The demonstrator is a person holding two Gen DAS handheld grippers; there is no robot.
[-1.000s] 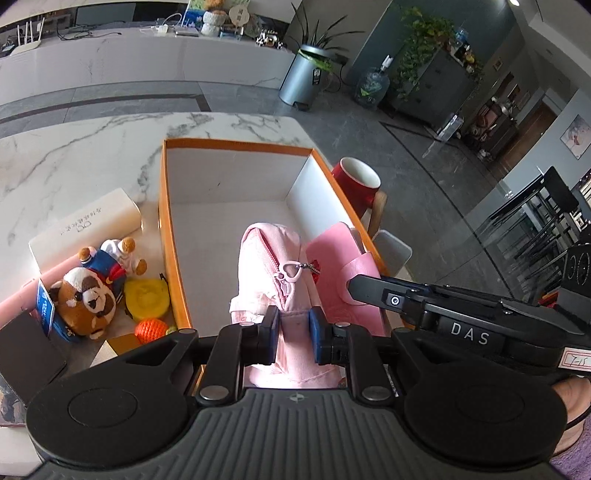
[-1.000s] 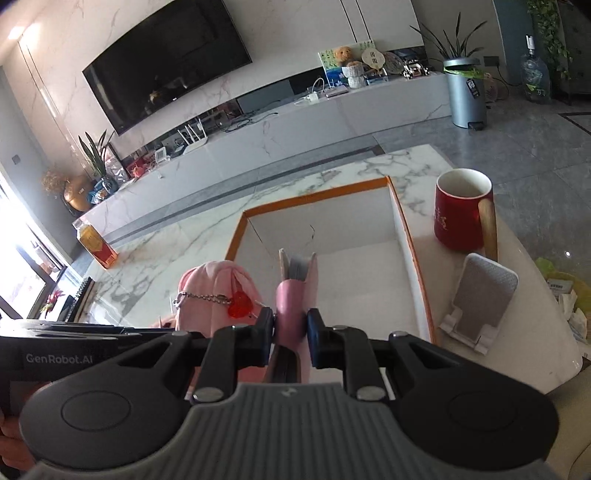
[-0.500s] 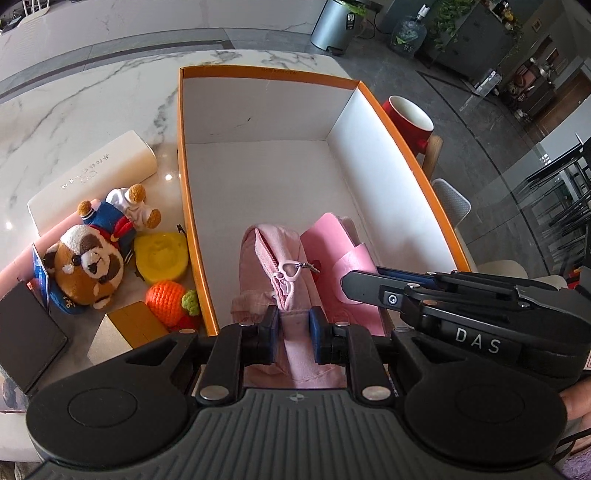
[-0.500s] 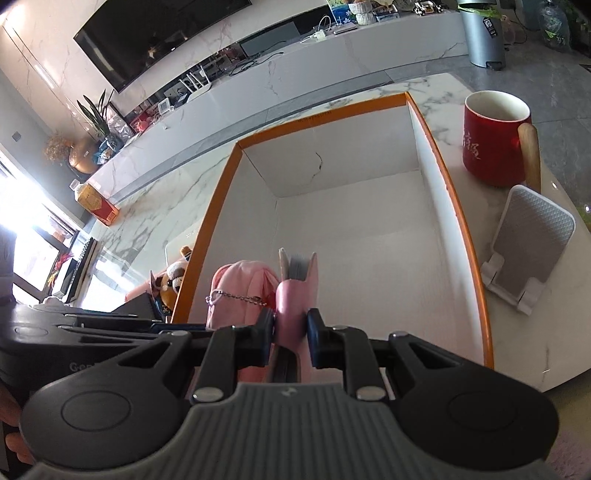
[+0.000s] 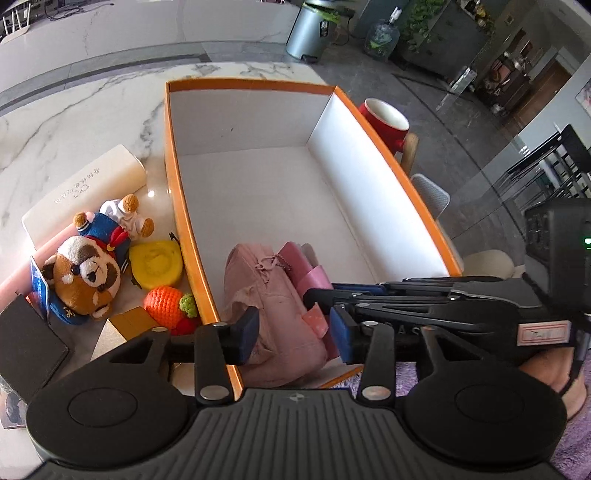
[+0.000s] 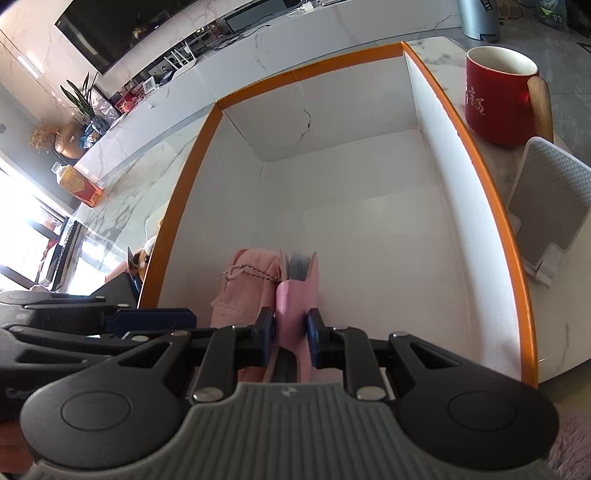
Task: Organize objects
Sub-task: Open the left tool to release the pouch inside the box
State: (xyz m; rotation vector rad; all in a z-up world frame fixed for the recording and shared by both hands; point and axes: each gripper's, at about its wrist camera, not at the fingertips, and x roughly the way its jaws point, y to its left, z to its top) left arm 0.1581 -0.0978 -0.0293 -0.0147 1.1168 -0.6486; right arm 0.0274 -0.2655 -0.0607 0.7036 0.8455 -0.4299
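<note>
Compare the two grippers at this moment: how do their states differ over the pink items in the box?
The left gripper has its jaws spread wide, either side of the pink pouch without pinching it, while the right gripper is clamped shut on the pink wallet. The left gripper's item is soft and slumped; the right gripper's stands upright on edge. Both grippers reach into the near end of the orange-rimmed box.

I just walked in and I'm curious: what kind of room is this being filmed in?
Most likely a home living room: a wall-mounted television above a long marble console, a potted plant, and plush toys on the marble table.
</note>
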